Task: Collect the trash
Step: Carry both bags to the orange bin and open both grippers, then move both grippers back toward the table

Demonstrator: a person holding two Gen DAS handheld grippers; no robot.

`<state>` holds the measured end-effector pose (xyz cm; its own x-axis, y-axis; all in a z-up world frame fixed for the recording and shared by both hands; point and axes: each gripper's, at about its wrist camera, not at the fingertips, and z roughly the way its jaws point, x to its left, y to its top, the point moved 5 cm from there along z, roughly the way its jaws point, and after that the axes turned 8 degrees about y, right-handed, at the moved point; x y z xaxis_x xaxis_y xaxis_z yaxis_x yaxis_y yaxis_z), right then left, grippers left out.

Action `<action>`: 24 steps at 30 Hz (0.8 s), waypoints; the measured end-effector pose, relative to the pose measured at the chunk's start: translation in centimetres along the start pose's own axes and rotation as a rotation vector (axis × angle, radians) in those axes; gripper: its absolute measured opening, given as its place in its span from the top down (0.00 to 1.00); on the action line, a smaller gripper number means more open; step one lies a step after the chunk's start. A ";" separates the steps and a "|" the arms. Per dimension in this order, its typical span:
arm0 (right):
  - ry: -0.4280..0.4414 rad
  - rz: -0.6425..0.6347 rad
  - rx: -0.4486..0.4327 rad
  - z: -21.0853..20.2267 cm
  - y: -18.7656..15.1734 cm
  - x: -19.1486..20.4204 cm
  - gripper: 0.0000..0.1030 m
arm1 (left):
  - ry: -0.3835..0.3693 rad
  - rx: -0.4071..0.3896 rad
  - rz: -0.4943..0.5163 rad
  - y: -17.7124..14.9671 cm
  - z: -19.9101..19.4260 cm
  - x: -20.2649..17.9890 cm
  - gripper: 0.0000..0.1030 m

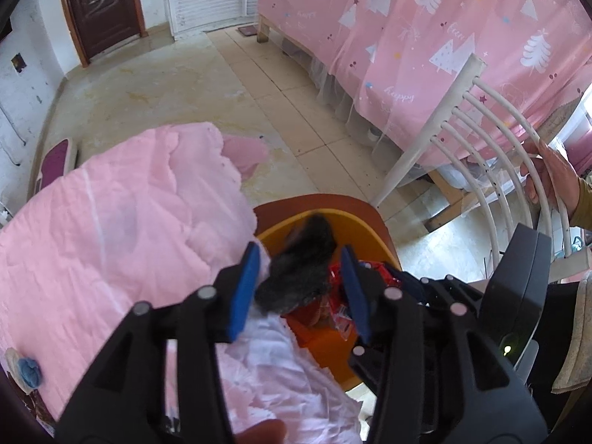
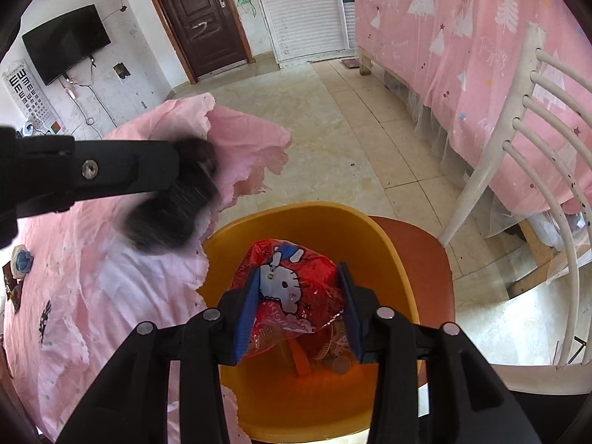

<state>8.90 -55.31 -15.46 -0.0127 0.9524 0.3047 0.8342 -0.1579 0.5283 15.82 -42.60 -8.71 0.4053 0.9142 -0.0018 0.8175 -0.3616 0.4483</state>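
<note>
In the left wrist view my left gripper (image 1: 299, 249) hangs over a yellow-orange bin (image 1: 355, 218), open, with a blurred dark grey fuzzy lump (image 1: 296, 273) loose between its blue pads. From the right wrist view that lump (image 2: 166, 203) is smeared just under the left gripper's black finger (image 2: 129, 166), at the bin's left rim. My right gripper (image 2: 299, 270) is above the bin (image 2: 314, 214), shut on a red foil bag with a white cartoon cat (image 2: 292, 288). Paper cups and other scraps (image 2: 333, 355) lie at the bin's bottom.
A table under a crumpled pink cloth (image 2: 111, 277) is left of the bin, with a small blue thing (image 2: 24, 262) and dark wrappers (image 2: 11, 292) on it. A white slatted chair (image 2: 547, 148) stands right; a hand (image 1: 547, 170) rests on it. A pink bed drape (image 2: 481, 55) hangs behind.
</note>
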 end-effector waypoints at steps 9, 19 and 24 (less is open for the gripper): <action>-0.011 0.001 -0.002 -0.2 0.4 0.3 0.57 | 0.011 -0.019 -0.009 -0.1 -1.0 0.9 0.57; -0.058 -0.017 -0.017 -0.9 1.5 1.9 0.47 | 0.030 -0.059 -0.022 -0.9 -3.5 4.6 0.56; -0.073 -0.043 -0.037 -1.9 2.1 3.8 0.41 | 0.043 -0.085 -0.058 -1.7 -5.5 7.7 0.56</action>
<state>9.54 -52.50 -11.63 -0.0069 0.9747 0.2234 0.8127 -0.1247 0.5692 15.27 -33.97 -4.58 0.3386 0.9409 0.0080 0.8007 -0.2926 0.5228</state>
